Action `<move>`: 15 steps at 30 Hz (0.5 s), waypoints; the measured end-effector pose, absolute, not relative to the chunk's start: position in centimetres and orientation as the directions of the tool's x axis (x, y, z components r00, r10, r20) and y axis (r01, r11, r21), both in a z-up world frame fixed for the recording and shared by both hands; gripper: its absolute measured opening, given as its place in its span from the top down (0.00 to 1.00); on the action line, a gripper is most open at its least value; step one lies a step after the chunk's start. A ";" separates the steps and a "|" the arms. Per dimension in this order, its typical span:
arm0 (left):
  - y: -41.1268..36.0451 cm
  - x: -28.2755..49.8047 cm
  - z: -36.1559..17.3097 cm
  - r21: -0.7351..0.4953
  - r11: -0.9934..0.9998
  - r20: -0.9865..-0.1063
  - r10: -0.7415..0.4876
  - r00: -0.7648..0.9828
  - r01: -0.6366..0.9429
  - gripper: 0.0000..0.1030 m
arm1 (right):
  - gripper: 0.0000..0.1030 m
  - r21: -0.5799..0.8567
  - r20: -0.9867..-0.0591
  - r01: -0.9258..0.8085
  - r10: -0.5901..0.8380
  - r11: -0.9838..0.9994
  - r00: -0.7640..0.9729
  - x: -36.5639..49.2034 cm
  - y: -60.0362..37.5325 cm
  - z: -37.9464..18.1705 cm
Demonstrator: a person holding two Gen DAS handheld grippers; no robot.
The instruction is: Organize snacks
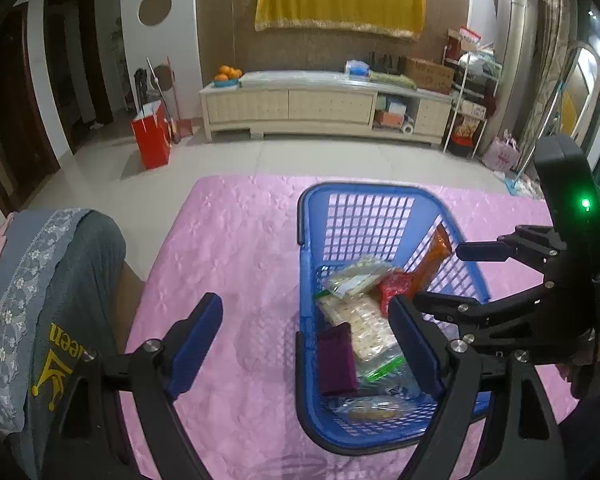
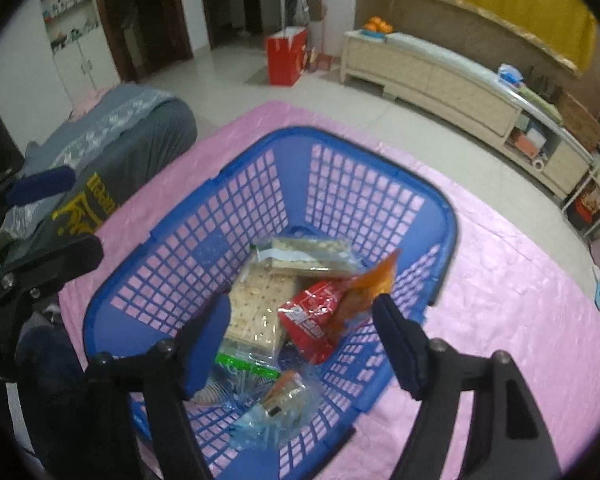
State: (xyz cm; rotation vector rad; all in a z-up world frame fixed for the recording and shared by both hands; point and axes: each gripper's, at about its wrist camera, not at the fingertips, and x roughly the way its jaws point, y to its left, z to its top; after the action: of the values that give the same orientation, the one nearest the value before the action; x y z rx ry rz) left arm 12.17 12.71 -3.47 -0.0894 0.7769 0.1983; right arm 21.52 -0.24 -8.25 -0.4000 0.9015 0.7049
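Now both of my tongs are released and grip nothing. My right gripper (image 2: 300,340) hangs over the blue basket (image 2: 440,208), which fills the middle of the right wrist frame on a pink quilted cloth (image 2: 520,300). An orange snack packet (image 2: 364,292) stands tilted just beyond the right-hand fingertip, its lower end on a red packet (image 2: 308,320); neither pad presses on it. Left of these lie 2 clear packs of pale crackers (image 2: 260,304). At the lower centre sits a clear wrapped snack (image 2: 280,408).

My left gripper (image 1: 308,340) hovers at the bottom of the left wrist frame, straddling the basket's left wall. A purple pouch (image 1: 336,360) lies inside. A grey folded garment (image 1: 60,300) rests at the left edge.
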 end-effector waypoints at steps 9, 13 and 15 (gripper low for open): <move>9.8 7.8 0.2 -0.071 0.974 -0.603 0.128 0.787 -0.213 0.19 | 0.18 -0.011 -0.676 -0.622 0.453 0.783 0.581 15.8 -5.7 -2.2; 7.8 6.0 1.1 -0.098 0.977 -0.569 0.100 0.816 -0.189 0.19 | 0.17 -0.017 -0.626 -0.559 0.427 0.829 0.652 12.9 -8.6 -0.6; 6.7 5.0 1.5 -0.095 0.978 -0.548 0.103 0.830 -0.183 0.19 | 0.17 -0.022 -0.601 -0.533 0.415 0.846 0.684 11.2 -10.2 0.1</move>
State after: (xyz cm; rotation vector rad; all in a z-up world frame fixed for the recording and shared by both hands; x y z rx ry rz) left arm 5.03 6.70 1.47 -0.1460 0.5715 0.1522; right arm 11.16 -10.24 0.09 -0.2016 0.6210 0.5351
